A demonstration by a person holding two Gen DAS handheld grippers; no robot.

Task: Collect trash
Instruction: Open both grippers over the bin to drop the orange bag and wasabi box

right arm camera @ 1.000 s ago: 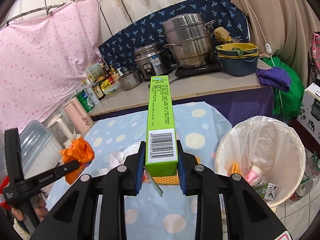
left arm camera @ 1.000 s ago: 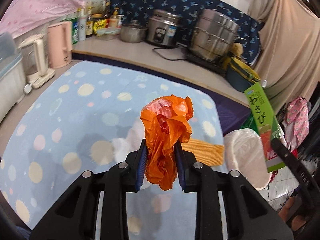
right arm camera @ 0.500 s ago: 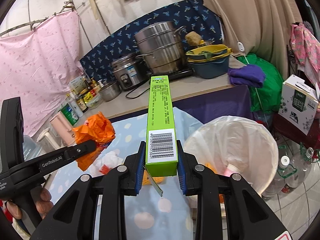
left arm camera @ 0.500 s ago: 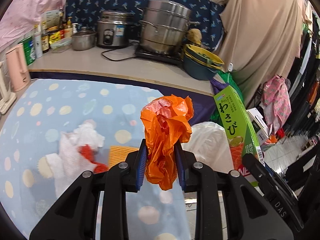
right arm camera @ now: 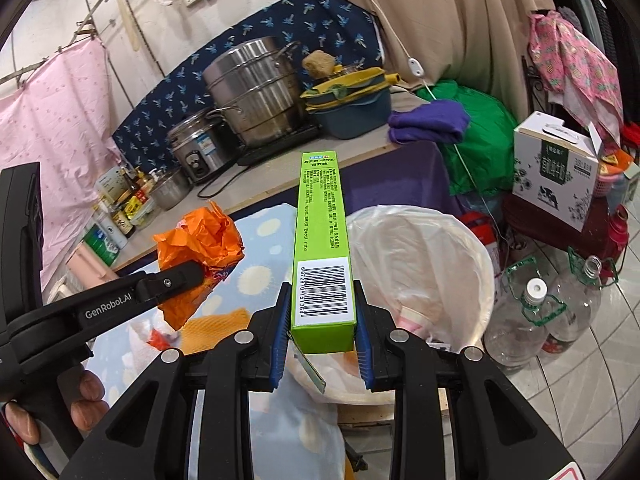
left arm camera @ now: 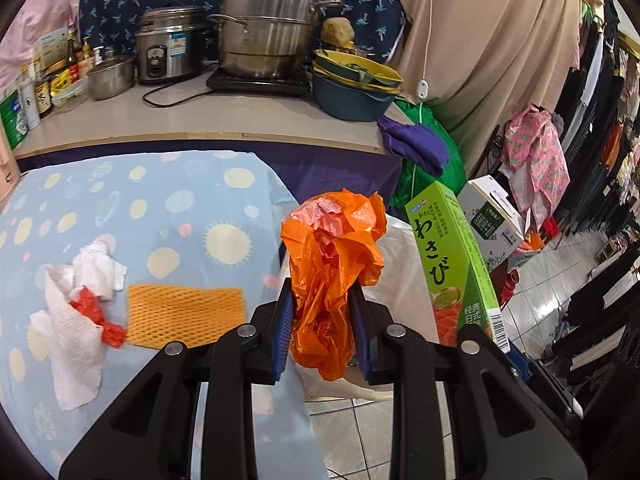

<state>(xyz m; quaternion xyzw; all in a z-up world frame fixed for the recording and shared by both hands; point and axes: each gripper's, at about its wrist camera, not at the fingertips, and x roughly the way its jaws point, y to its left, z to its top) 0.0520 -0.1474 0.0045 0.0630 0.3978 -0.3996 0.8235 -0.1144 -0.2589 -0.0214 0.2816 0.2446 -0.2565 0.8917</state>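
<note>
My left gripper is shut on a crumpled orange plastic bag and holds it over the table's right edge, beside the bin. The bag also shows in the right wrist view. My right gripper is shut on a long green wasabi box, held above the near rim of a white-lined trash bin. The box also shows in the left wrist view. On the dotted blue tablecloth lie a white paper towel with red scraps and an orange foam net.
A counter behind the table carries a steel steamer pot, a rice cooker, bowls and bottles. Two clear plastic bottles, a white carton and a green bag stand on the floor right of the bin.
Both grippers have swung right, from over the table toward the bin. The bin now lies under the box and just past the orange bag. Both holds are unchanged.
</note>
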